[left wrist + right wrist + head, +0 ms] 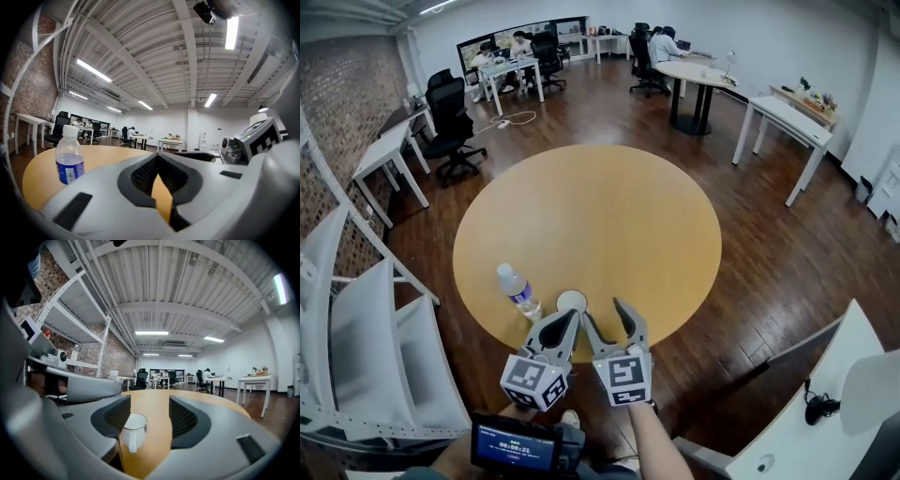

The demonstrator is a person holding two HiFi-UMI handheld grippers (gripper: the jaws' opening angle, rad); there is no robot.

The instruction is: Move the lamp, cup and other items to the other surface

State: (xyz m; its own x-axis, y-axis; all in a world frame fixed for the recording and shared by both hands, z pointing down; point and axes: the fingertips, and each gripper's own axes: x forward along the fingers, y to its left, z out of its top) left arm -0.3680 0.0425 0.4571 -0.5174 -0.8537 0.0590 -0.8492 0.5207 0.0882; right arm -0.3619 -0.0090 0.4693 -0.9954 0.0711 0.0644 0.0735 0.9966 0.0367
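Note:
On the round wooden table (600, 206) a clear water bottle (517, 290) with a blue label and a white cup (572, 301) stand near the front edge. My left gripper (574, 317) sits just behind the cup, jaws shut with nothing in them; in the left gripper view (158, 157) the bottle (69, 157) stands off to its left. My right gripper (602, 311) is open beside it. In the right gripper view (149, 401) the cup (132, 429) stands on the table close to the left finger, handle toward me, untouched.
White metal shelving (366, 337) stands at the left. A white surface (825, 412) with a black object on it lies at the lower right. Desks, office chairs and seated people fill the far end of the room. Dark wood floor surrounds the table.

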